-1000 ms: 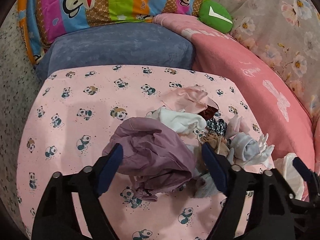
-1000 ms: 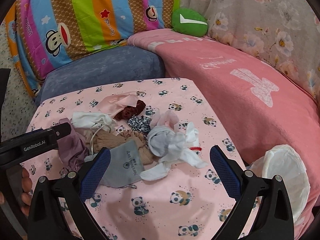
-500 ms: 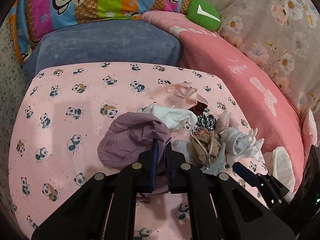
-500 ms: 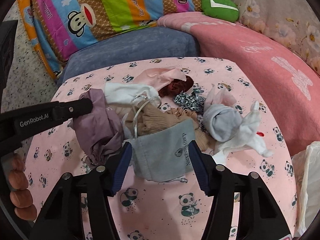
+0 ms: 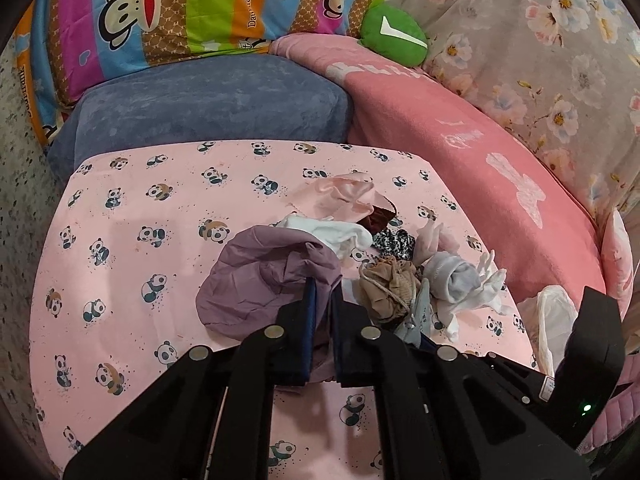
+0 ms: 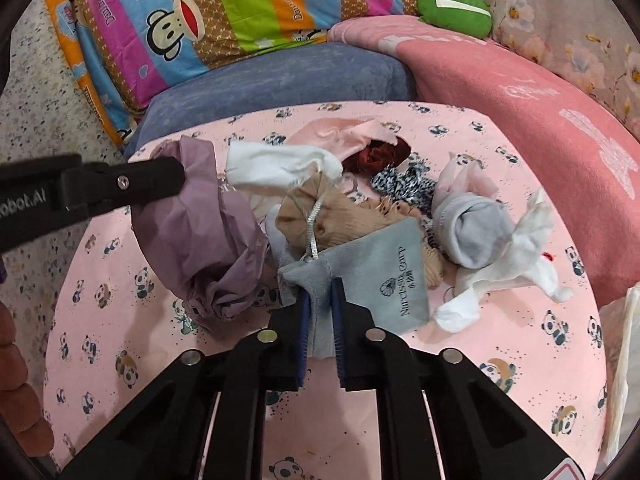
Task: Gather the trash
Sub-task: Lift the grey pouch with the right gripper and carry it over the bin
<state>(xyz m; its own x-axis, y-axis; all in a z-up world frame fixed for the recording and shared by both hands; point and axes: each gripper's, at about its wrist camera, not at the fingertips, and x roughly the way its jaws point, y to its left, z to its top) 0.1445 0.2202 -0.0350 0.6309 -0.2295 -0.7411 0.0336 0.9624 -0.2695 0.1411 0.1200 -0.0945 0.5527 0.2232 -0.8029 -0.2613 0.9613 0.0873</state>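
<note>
Since both grabs look set, the trick now is lifting clean. The mauve cloth (image 5: 264, 280) sits mid-frame on the panda-print sheet (image 5: 132, 208), left edge of the heap, and the left gripper (image 5: 322, 312) has its fingers clenched on a fold of it. The right gripper (image 6: 320, 312) has just been closing and now pinches the near edge of the grey drawstring pouch (image 6: 376, 272), centre of its view. I'd raise both straight up and slowly, since the pouch cord (image 6: 314, 224) runs over the tan stocking (image 6: 340, 220) and could drag it along. The white bag (image 5: 554, 320) at right looks like the drop spot.
</note>
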